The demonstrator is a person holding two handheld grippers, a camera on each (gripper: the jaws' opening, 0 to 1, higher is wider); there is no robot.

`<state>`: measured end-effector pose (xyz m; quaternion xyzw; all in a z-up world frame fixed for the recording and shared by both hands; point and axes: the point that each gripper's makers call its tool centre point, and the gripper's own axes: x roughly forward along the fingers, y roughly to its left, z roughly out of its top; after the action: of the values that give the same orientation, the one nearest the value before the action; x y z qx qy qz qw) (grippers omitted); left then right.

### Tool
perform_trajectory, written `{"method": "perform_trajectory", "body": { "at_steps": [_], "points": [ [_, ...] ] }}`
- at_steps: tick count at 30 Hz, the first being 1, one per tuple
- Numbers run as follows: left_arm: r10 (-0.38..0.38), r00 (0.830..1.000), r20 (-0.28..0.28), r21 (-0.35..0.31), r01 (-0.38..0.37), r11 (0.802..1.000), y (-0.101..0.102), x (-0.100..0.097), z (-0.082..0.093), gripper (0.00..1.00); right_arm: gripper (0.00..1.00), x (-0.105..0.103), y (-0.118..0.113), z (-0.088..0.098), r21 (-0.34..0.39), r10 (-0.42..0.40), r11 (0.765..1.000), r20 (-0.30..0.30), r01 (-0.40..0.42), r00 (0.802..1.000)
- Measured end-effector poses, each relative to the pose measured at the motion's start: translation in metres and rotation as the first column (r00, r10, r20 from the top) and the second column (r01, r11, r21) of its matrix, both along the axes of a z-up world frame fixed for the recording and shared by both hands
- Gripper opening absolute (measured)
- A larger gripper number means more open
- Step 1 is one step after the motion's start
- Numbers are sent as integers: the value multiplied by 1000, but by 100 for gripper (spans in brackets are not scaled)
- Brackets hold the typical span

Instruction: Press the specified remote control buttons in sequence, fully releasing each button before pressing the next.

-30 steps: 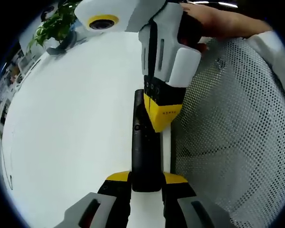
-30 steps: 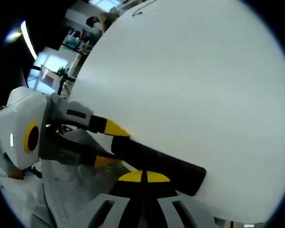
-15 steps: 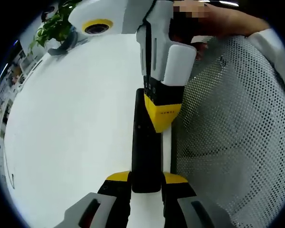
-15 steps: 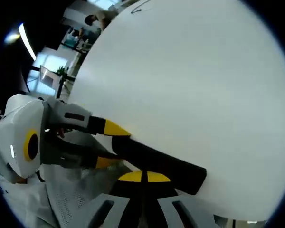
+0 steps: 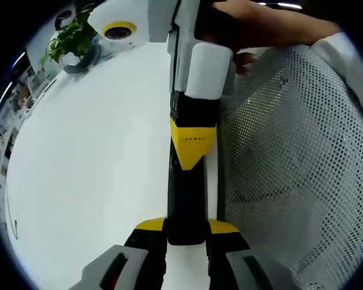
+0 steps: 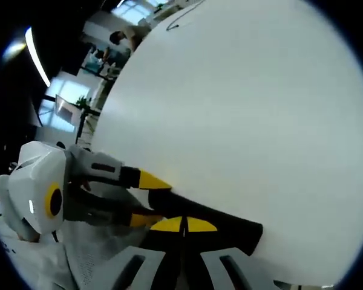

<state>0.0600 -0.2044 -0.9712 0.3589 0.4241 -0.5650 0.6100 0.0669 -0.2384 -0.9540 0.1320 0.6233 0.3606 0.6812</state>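
Note:
A long black remote control (image 5: pixel 185 202) lies over the white table (image 5: pixel 91 151), its near end clamped between the yellow tips of my left gripper (image 5: pixel 186 226). My right gripper (image 5: pixel 192 142) comes down from the top, its jaws shut together and its yellow tip resting on the remote's upper face, in line with it. In the right gripper view the shut right gripper (image 6: pixel 183 225) sits on the remote (image 6: pixel 233 226), and the left gripper (image 6: pixel 148 199) holds the remote from the left. The buttons are hidden under the tip.
A white mesh chair back (image 5: pixel 290 151) stands close on the right of the remote. A potted plant (image 5: pixel 72 36) sits at the table's far edge. A person's hand (image 5: pixel 260 24) grips the right gripper. Broad bare tabletop (image 6: pixel 242 109) stretches beyond.
The right gripper has swung from a slant into line with the remote, its yellow tip shifting slightly along the remote's face. The left gripper keeps its hold.

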Motion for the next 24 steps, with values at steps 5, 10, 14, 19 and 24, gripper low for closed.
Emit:
{"method": "perform_trajectory", "body": {
  "at_steps": [5,10,14,19,24],
  "points": [
    [-6,1000,-21,-3,5,1000,0,0,0,23,0,-4,1,-3,-35,50,998,14,-50,999],
    [7,998,-57,-18,-8,1000,0,0,1,23,0,-4,-1,-5,-37,55,998,36,-54,998],
    [7,997,-83,-22,-8,1000,0,1,1,23,0,-3,-1,-5,-33,46,998,29,-46,998],
    [2,995,-103,-20,-4,1000,-1,0,1,23,0,-3,-1,-6,-34,27,999,12,-26,1000],
    [-5,995,-99,-8,4,1000,-1,0,1,23,0,-1,-2,-7,-22,-2,1000,-24,2,1000]
  ]
}}
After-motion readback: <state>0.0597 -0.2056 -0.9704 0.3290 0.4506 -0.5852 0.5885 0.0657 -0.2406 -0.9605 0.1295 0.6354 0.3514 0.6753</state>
